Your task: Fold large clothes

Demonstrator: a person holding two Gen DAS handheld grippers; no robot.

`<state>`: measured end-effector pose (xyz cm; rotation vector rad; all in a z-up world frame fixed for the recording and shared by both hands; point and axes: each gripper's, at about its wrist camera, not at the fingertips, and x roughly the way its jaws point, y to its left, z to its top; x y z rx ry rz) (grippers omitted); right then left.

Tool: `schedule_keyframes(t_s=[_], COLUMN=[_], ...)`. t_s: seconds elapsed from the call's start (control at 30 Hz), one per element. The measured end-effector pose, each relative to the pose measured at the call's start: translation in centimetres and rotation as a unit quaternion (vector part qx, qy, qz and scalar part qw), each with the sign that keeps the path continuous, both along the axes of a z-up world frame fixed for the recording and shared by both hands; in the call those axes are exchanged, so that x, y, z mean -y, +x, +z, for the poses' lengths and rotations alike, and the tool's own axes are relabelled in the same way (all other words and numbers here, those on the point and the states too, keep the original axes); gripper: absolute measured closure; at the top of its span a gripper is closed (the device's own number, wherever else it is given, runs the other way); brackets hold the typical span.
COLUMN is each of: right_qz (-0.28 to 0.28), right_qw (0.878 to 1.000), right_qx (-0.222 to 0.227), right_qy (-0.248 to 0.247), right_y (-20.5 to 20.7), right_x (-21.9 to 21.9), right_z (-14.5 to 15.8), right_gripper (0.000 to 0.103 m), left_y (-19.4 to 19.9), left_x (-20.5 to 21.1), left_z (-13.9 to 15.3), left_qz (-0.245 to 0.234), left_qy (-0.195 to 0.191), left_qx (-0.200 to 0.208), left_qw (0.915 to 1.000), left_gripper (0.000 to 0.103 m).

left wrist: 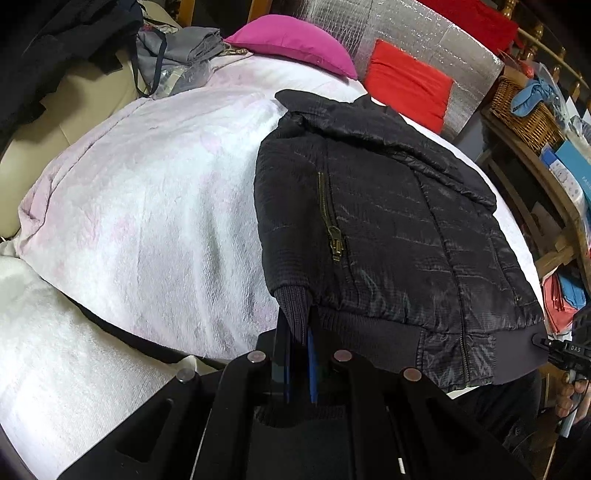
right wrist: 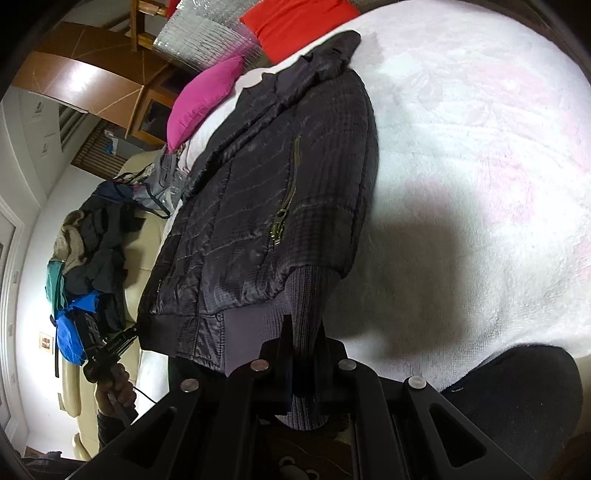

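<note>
A black quilted jacket [left wrist: 388, 229] lies front up on a white and pink blanket [left wrist: 147, 221], with its sleeves folded in and its brass pocket zips showing. My left gripper [left wrist: 297, 325] is shut on a ribbed cuff at the jacket's lower left corner. At the frame's right edge my right gripper [left wrist: 543, 341] pinches the hem's other end. In the right wrist view the jacket [right wrist: 266, 184] stretches away from my right gripper [right wrist: 304, 328], which is shut on a ribbed cuff by the hem. My left gripper [right wrist: 129, 336] shows at the hem's far corner, held by a hand [right wrist: 114, 387].
A pink pillow [left wrist: 295, 40] and a red pillow [left wrist: 406, 85] lean on silver foil padding [left wrist: 424, 29] at the bed's head. A wicker basket [left wrist: 524, 110] sits on wooden shelves at the right. Loose clothes [right wrist: 92, 240] are piled on a cream sofa.
</note>
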<state>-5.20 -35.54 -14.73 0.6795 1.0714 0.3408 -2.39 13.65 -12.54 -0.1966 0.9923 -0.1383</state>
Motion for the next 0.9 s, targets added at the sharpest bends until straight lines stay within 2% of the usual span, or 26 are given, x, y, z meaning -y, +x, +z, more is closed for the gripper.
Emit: schedule_keyframes(t_s=[0.43,0.9], right_qz=[-0.004,-0.005], right_qw=[0.999,0.997], right_qx=[0.015,0.049], right_qy=[0.045,0.063], right_y=[-0.4,0.0], right_x=[0.6,1.1], right_z=[-0.2,2.8], right_gripper=[0.095,0.095], left_y=[-0.5,0.6], left_x=[-0.6,-1.2], left_z=[0.4,2.6], left_qz=[0.008,0.008], left_qy=[-0.021,-0.045], left_qx=[0.002,0.023], left_qw=[0.9997,0.9987], left_gripper=[0.096,0.096])
